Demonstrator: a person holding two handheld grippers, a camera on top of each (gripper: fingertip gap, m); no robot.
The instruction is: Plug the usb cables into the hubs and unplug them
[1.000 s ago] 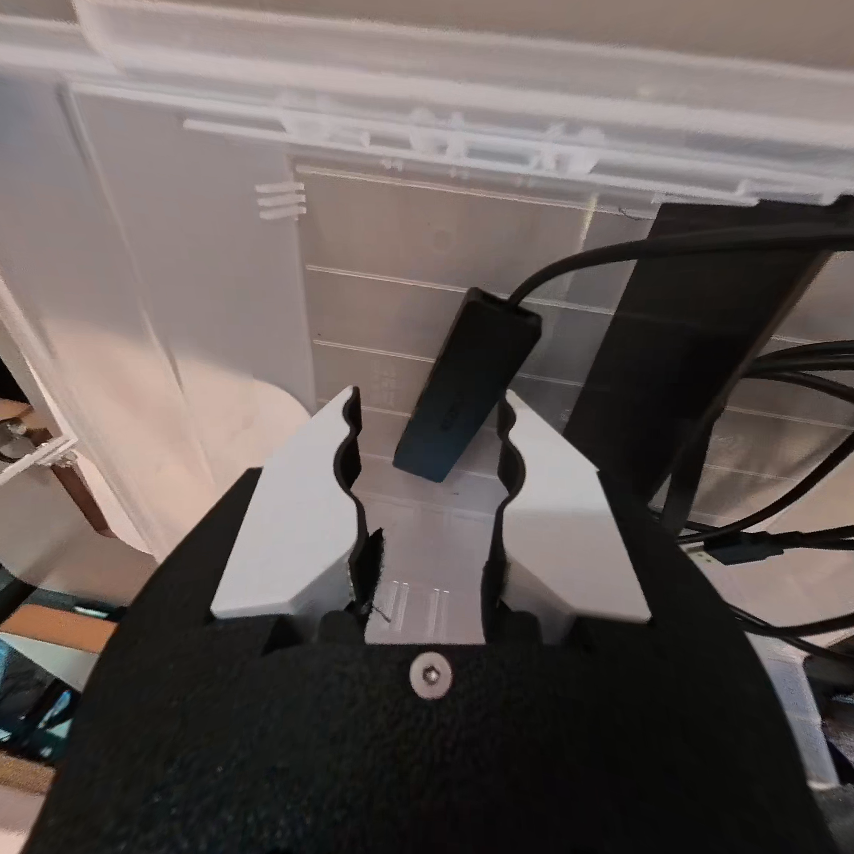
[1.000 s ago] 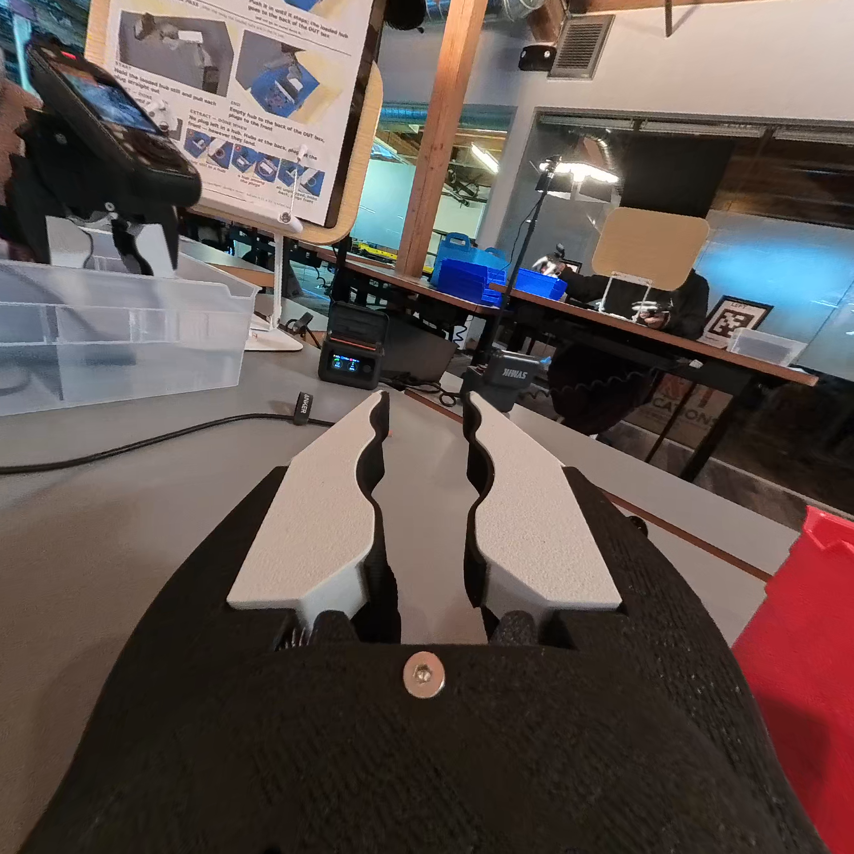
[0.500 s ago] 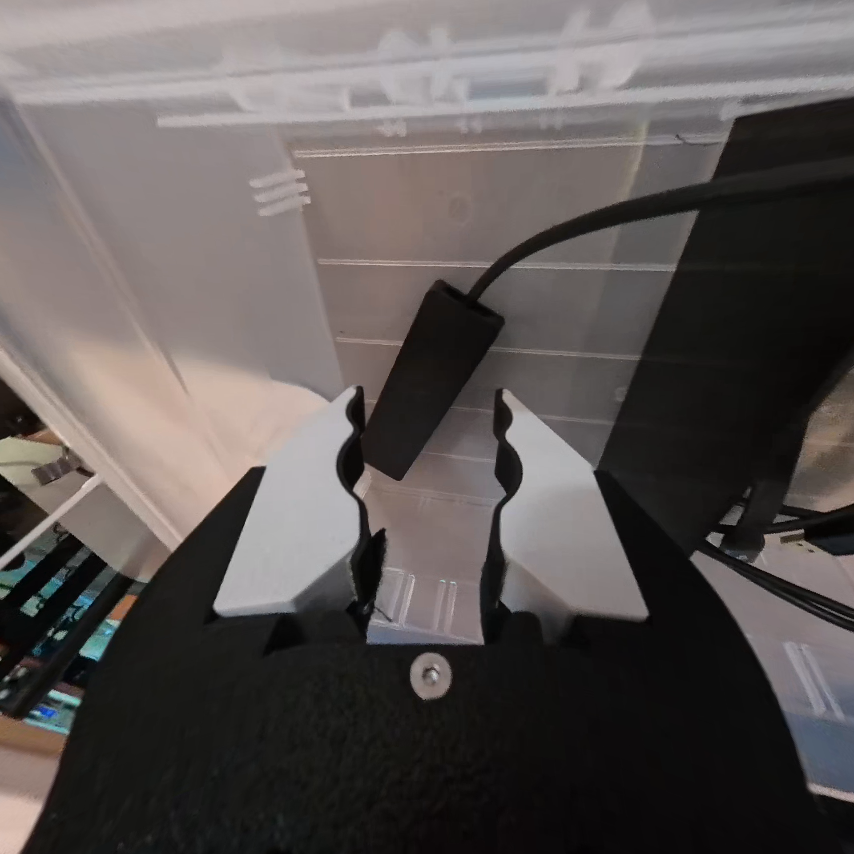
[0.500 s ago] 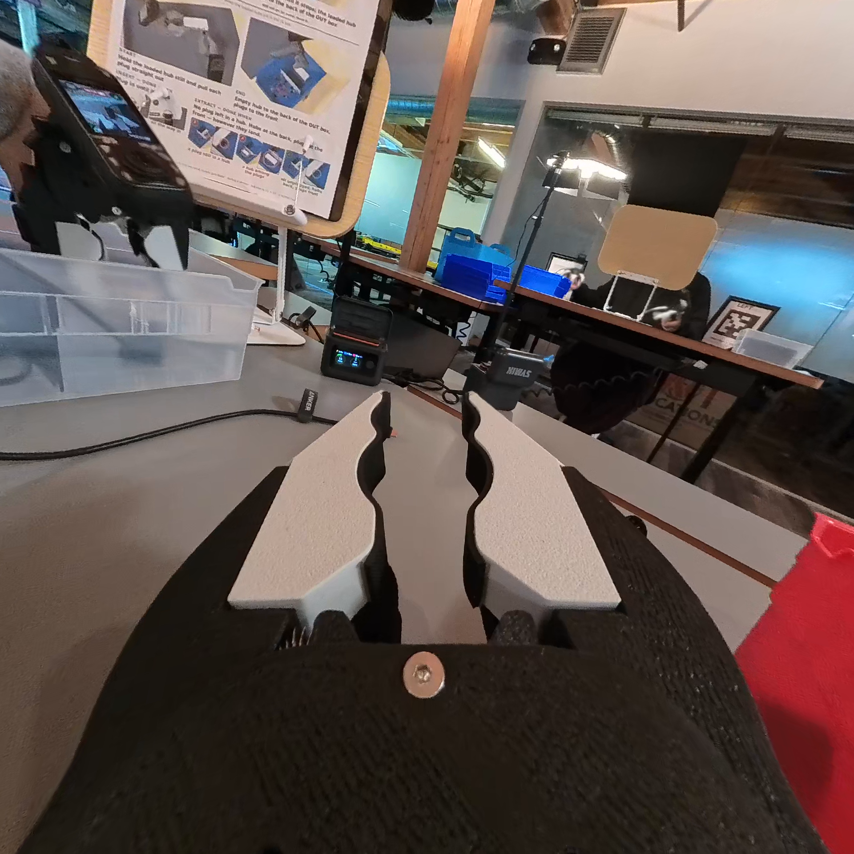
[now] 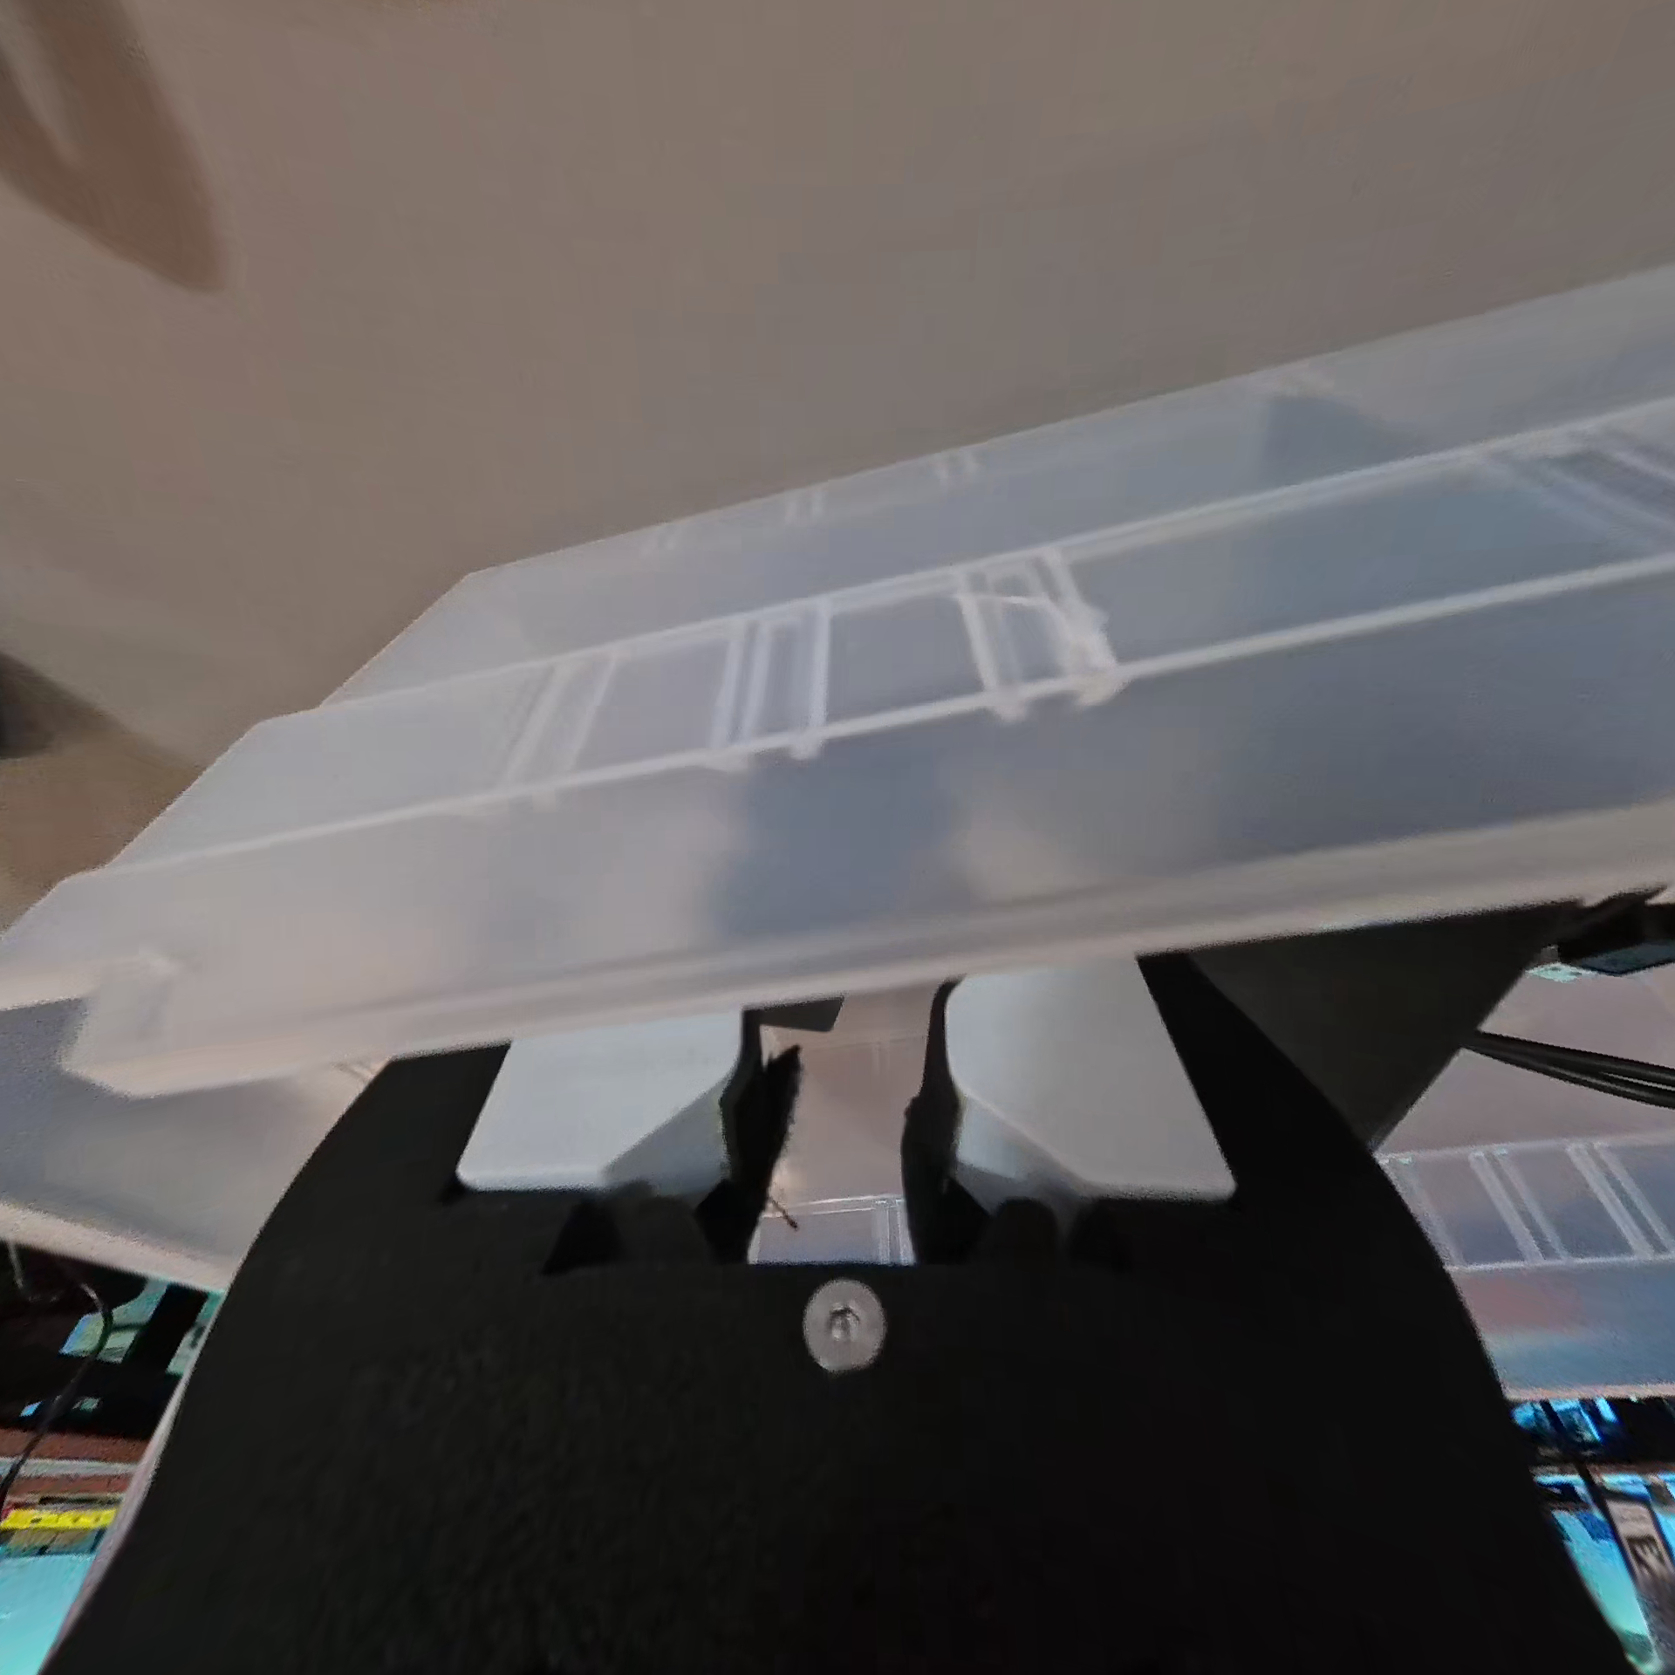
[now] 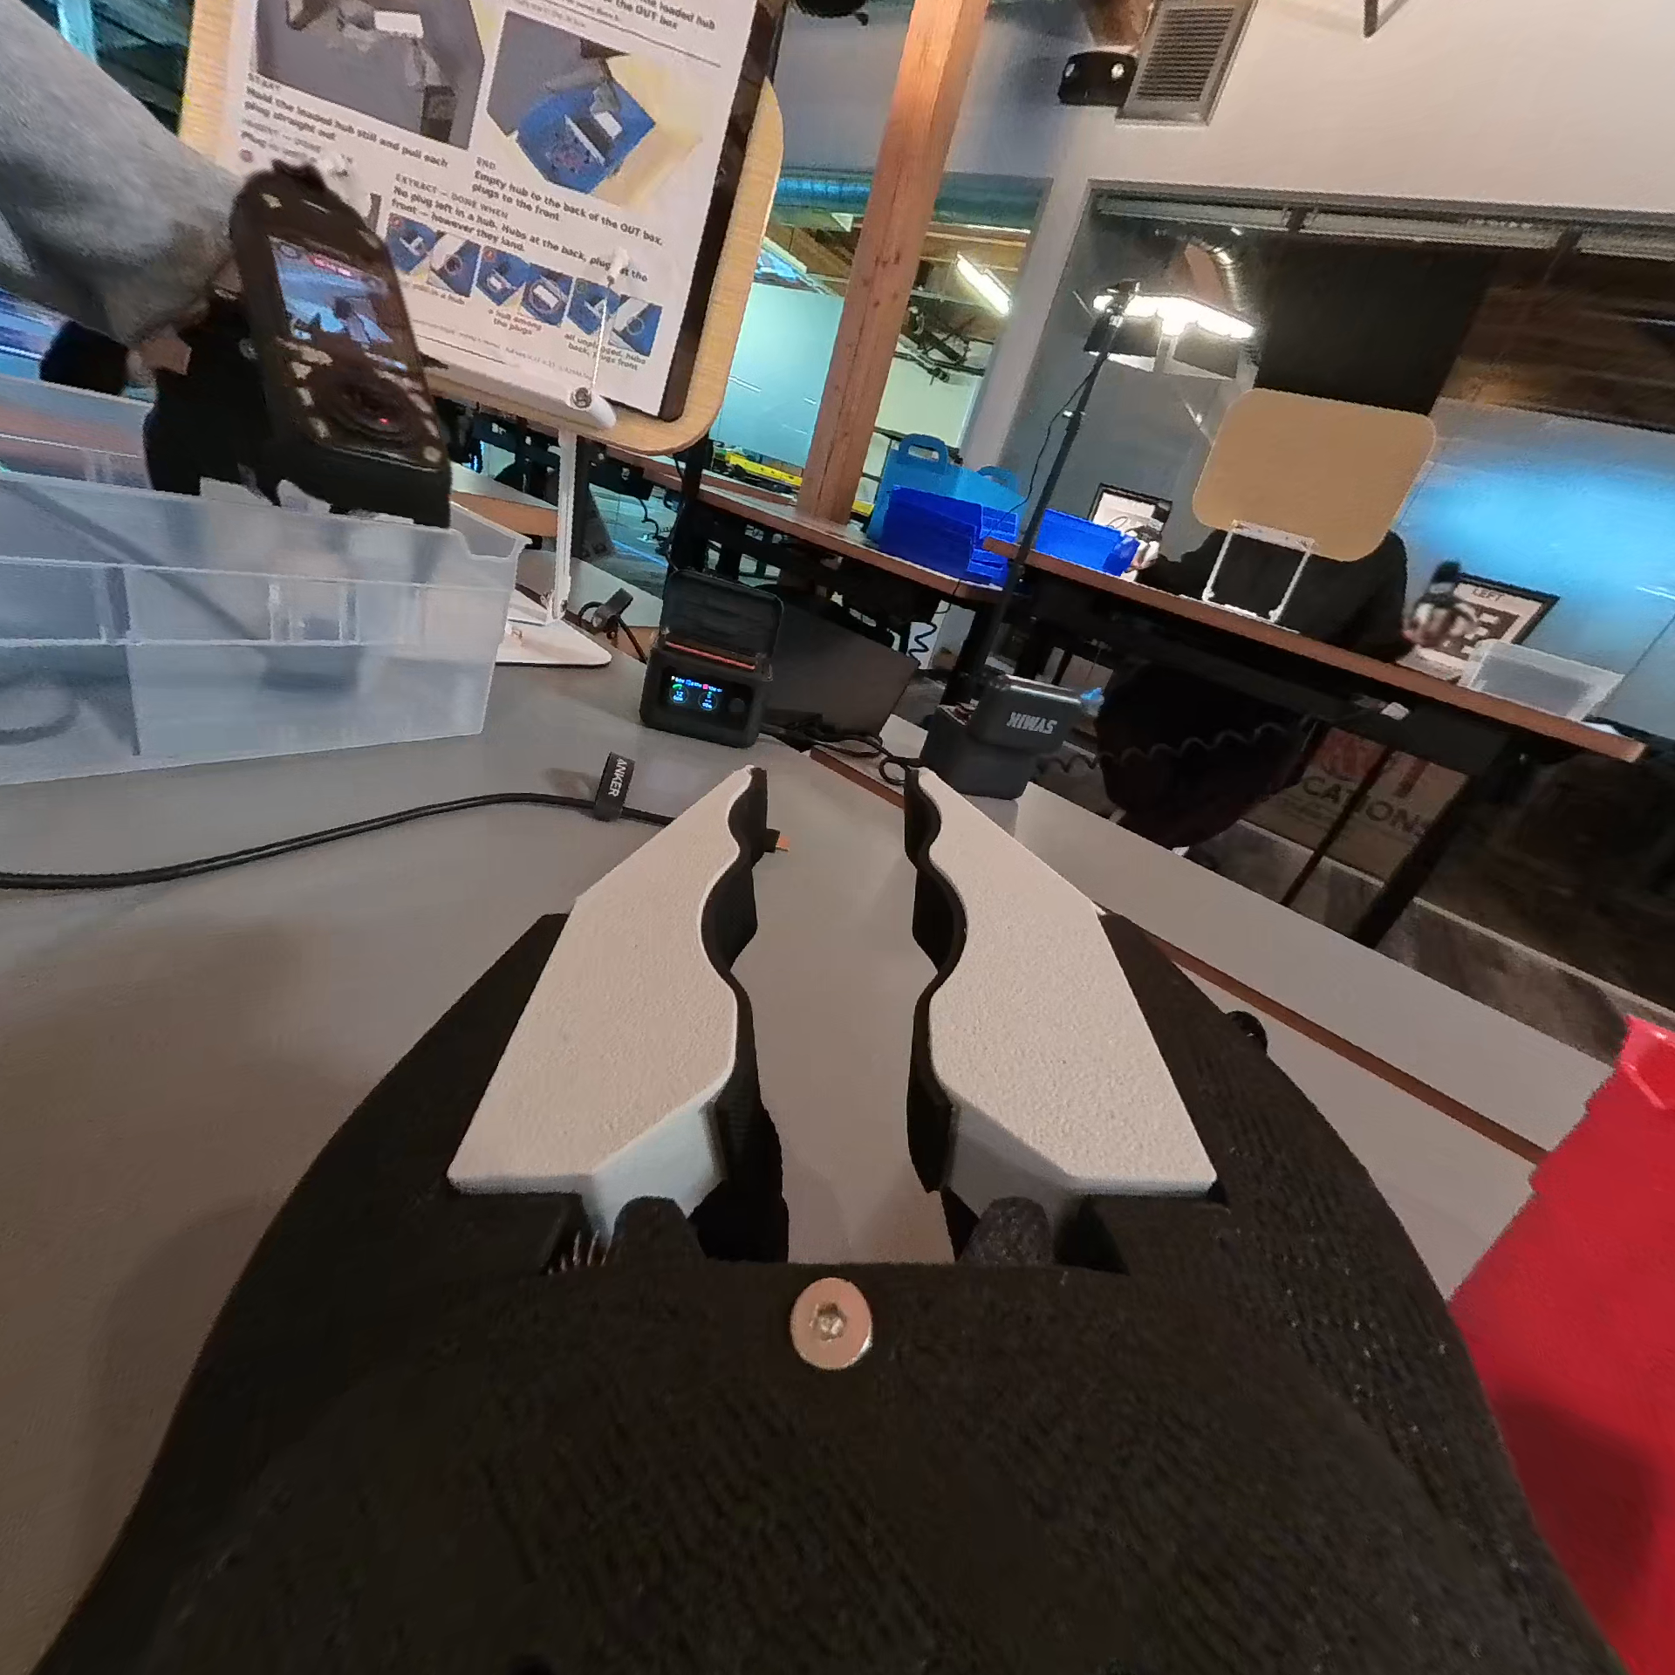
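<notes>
Left wrist view: left gripper (image 5: 838, 1024) reaches into a clear bin (image 5: 816, 816), fingers apart; right gripper (image 6: 834, 802) hovers over the worktop (image 6: 272, 952), fingers apart, empty.

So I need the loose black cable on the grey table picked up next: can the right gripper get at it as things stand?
Probably yes. The right gripper is open and empty, and the black cable lies on bare grey table to its left, nothing between.

The clear bin's rim (image 5: 816, 870) hides the left hand-held gripper (image 5: 838, 1024) fingertips.
</notes>
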